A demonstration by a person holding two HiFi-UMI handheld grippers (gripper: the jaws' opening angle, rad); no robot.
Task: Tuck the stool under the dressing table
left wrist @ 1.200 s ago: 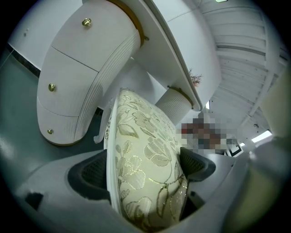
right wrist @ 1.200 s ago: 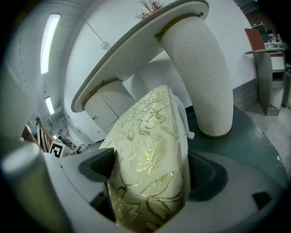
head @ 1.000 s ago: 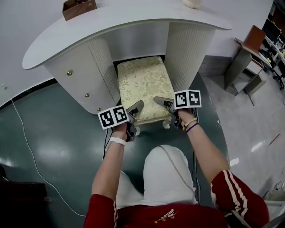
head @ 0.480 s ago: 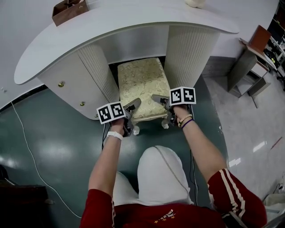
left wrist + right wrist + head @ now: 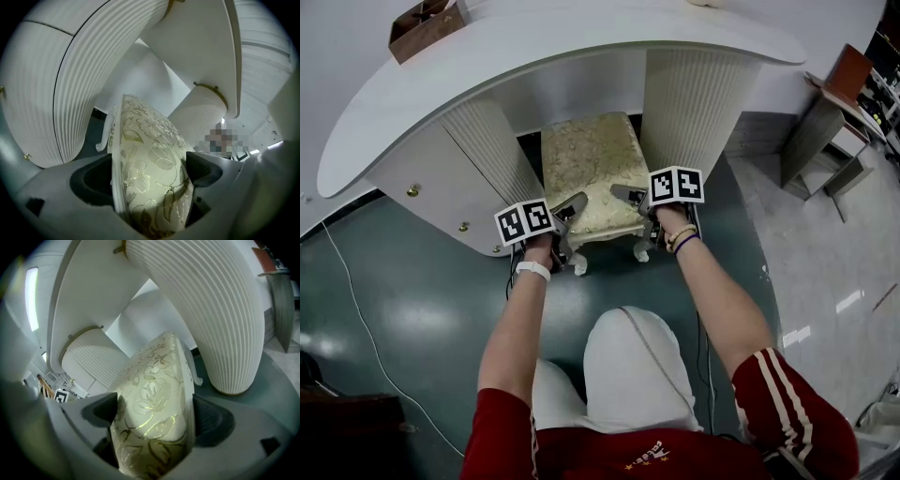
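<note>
The stool (image 5: pixel 586 173) is partly home. Its far end sits inside the knee gap of the dressing table (image 5: pixel 581 52), under the overhang of the curved top. The near end, with its two front legs (image 5: pixel 579 266), still juts out over the floor (image 5: pixel 422 309) toward the person at 6 o'clock. By the look of it, roughly half of the seat is yet to go in. What seems left is a straight push toward 12 o'clock until the front edge lines up with the pedestals, then letting go.

The left claw (image 5: pixel 150 176) is clamped on the near left corner of the seat, with padded top and white rail pinched between its jaws. The right claw (image 5: pixel 152 420) grips the near right corner the same way.

The seat is a plump rectangular cushion in cream fabric, woven with shiny gold leaves and flowers. It is set in a white painted frame with short legs that curl at the foot. The table is smooth matte white with a kidney-shaped top. It rests on two rounded pedestals, at 10 o'clock (image 5: pixel 483 141) and 2 o'clock (image 5: pixel 694 103) of the stool, and both are finely fluted. The left pedestal carries small brass knobs (image 5: pixel 412 190). The floor is dark green and glossy, so the stool should slide rather than catch. The gap on either side looks narrow.
</note>
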